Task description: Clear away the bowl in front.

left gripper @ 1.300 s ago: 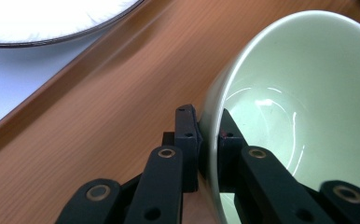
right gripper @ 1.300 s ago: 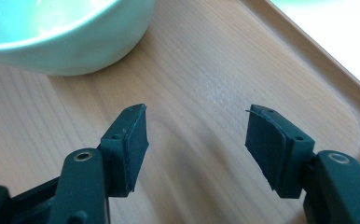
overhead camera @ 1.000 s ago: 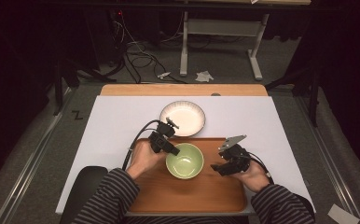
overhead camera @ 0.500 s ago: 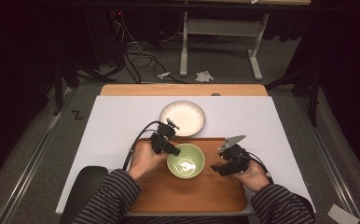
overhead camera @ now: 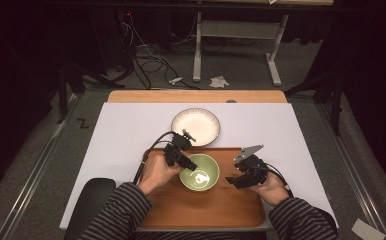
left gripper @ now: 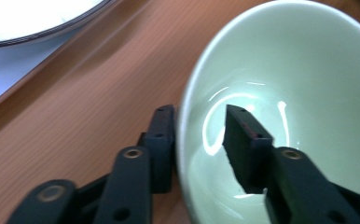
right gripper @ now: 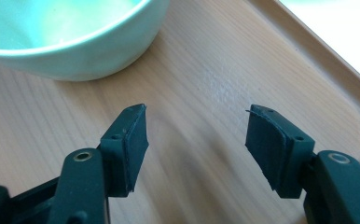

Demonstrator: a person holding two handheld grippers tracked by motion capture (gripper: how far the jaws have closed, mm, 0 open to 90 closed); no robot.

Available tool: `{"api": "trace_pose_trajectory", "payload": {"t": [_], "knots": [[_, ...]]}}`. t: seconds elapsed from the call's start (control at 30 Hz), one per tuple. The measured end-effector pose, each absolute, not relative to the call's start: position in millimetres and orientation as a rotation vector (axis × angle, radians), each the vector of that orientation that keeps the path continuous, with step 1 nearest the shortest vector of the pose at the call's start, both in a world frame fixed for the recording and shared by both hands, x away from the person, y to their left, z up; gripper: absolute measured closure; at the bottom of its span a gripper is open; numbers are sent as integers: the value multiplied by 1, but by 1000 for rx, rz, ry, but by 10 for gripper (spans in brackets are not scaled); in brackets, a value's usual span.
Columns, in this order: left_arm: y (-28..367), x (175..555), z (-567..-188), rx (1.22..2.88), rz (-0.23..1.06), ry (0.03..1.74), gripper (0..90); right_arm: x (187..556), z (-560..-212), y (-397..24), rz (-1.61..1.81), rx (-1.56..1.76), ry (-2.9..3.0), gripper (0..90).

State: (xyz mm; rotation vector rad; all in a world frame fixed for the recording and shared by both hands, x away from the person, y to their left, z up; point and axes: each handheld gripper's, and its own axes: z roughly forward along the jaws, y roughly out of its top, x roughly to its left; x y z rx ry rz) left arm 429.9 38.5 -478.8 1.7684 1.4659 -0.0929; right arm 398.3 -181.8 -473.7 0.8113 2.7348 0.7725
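Green bowl (overhead camera: 199,172), glazed, unmarked: set upright on the wooden tray (overhead camera: 206,207), near its left front. Its rim is straddled by the left gripper (left gripper: 199,140), whose jaws have just been opening and stand apart, no longer pressing. The right gripper (right gripper: 194,147) is held wide open, empty, over the tray beside the bowl. A white plate (overhead camera: 196,126) is placed beyond; no writing is legible.

bowl (overhead camera: 199,173) sits on the tray (overhead camera: 206,210), plate (overhead camera: 196,126) behind it on the table (overhead camera: 121,135).
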Motion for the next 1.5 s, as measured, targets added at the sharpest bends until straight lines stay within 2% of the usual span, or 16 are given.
{"api": "trace_pose_trajectory", "payload": {"t": [0.17, 0.43, 0.93, 1.5], "knots": [[40, 428, -472, 1746, -99, 1452, 530, 398, -474, -182, 771, 817, 2738, 404], [50, 422, -453, 1699, -79, 1416, 478, 399, -475, -181, 768, 819, 2738, 404], [74, 418, -430, 1577, -21, 1402, 455, 398, -474, -181, 769, 808, 2734, 404], [103, 416, -429, 1498, 10, 1443, 450, 399, -475, -181, 765, 817, 2738, 405]]}}
